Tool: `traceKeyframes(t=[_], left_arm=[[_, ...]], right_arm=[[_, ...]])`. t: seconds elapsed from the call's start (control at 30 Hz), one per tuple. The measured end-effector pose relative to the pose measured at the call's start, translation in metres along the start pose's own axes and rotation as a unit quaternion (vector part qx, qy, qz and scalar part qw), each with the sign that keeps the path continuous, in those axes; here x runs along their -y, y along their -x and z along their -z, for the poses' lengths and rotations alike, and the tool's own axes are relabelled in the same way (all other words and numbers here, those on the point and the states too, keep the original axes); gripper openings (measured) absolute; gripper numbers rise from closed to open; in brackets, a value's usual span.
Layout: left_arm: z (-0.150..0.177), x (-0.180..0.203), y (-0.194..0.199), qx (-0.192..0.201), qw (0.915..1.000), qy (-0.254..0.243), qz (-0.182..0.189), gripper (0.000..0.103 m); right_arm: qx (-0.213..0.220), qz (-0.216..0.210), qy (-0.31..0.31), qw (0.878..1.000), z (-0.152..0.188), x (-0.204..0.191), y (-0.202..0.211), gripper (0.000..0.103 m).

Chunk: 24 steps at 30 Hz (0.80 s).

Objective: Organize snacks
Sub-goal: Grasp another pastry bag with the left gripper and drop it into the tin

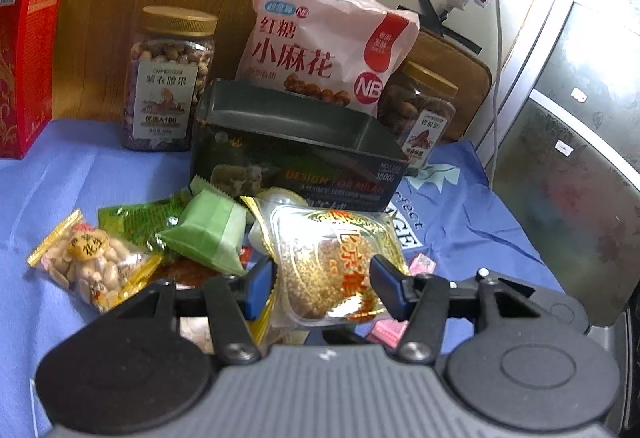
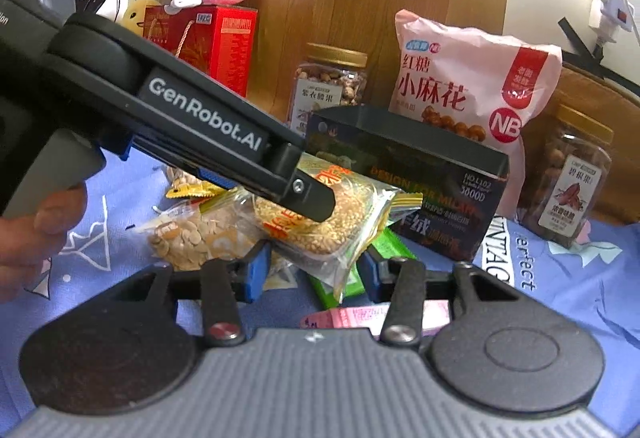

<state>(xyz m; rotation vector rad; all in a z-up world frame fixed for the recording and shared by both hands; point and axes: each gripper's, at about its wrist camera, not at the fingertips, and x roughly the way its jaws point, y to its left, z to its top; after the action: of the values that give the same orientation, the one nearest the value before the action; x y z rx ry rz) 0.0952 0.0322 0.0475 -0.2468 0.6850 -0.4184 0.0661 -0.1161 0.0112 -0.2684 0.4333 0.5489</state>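
My left gripper [image 1: 323, 286] is shut on a clear, gold-printed sesame cake packet [image 1: 332, 258], held a little above the snack pile. In the right wrist view one of its fingers [image 2: 316, 202] lies across the same packet [image 2: 304, 238]. The packet's lower corner hangs between the spread fingers of my right gripper [image 2: 314, 272]; I cannot tell whether those pads press on it. Behind the pile stands an open-topped dark box [image 1: 296, 162] [image 2: 420, 174]. A peanut packet [image 1: 92, 262], a pale green packet [image 1: 208, 234] and a seed packet [image 2: 188, 238] lie on the blue cloth [image 1: 60, 178].
Along the wooden back wall stand a red carton [image 1: 24, 58], two gold-lidded nut jars [image 1: 168, 78] [image 1: 420, 114] and a large pink snack bag [image 1: 320, 42]. Small pink packets [image 2: 360, 318] lie near my right gripper. A hand [image 2: 36, 222] holds the left gripper's handle.
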Motion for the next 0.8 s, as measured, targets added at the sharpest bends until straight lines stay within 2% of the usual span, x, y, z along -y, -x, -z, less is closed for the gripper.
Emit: traceKeyframes(t=[0.17,0.33,0.43,0.53,0.6,0.67,0.7,0.8], left_arm=[[-0.021,0.005,0.000,0.014,0.9998,-0.014,-0.001,0.053],[-0.068,0.008,-0.014,0.052,0.9982,-0.028,-0.011,0.053],[-0.092,0.005,-0.035,0.067,0.9969,-0.034,-0.024,0.053],[-0.110,-0.003,-0.063,0.058,0.9977,-0.023,-0.029,0.053],[-0.114,-0.010,-0.082,0.049,0.9983,-0.014,-0.028,0.054],[-0.115,-0.015,-0.098,0.042,0.9983,-0.003,-0.041,0.055],[-0.113,-0.017,-0.104,0.031,0.9983,0.002,-0.049,0.055],[-0.103,-0.018,-0.099,0.036,0.9984,0.008,-0.044,0.055]], right_arm=[[0.019,0.012,0.006,1.000,-0.016,0.009,-0.001,0.050],[0.044,0.016,-0.017,0.999,-0.053,0.050,-0.023,0.050],[0.039,0.018,-0.031,0.999,-0.072,0.069,-0.049,0.050],[0.023,0.029,-0.028,0.999,-0.078,0.078,-0.074,0.050],[0.011,0.041,-0.015,0.999,-0.076,0.083,-0.089,0.051],[0.009,0.061,-0.011,0.998,-0.072,0.088,-0.097,0.058],[0.010,0.074,-0.008,0.997,-0.070,0.088,-0.095,0.062],[0.031,0.076,-0.013,0.997,-0.067,0.089,-0.077,0.062]])
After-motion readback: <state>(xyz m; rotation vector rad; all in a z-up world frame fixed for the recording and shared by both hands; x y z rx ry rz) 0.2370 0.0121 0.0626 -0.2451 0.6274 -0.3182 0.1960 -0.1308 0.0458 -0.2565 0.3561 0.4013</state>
